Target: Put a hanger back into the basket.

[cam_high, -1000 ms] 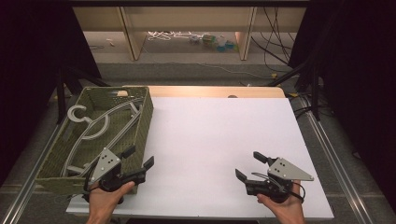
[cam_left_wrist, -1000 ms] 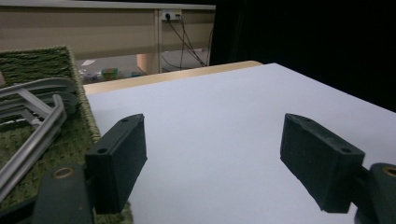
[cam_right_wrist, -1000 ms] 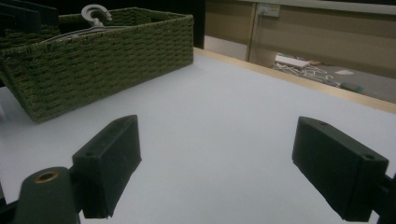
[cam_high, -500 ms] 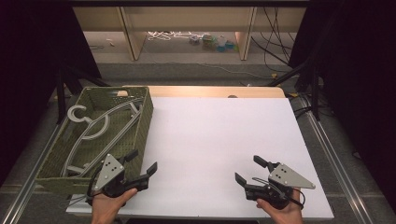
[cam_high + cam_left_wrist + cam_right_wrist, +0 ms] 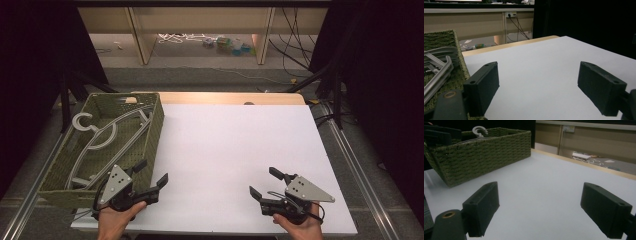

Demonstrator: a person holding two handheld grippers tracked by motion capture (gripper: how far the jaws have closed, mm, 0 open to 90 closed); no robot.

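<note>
High view: white table top [image 5: 235, 150], a green woven basket [image 5: 155, 131] at its left edge holding grey clothes hangers [image 5: 100, 137]. Left gripper [image 5: 150, 176] held low at the near left corner, just beside the basket's near end; jaws spread wide, nothing between them. Right gripper [image 5: 264, 183] held near the front edge on the right, well apart from the basket; jaws likewise wide and empty. Right gripper view: basket wall [image 5: 481, 152] ahead to the left, a hanger hook [image 5: 479, 130] above its rim.
</note>
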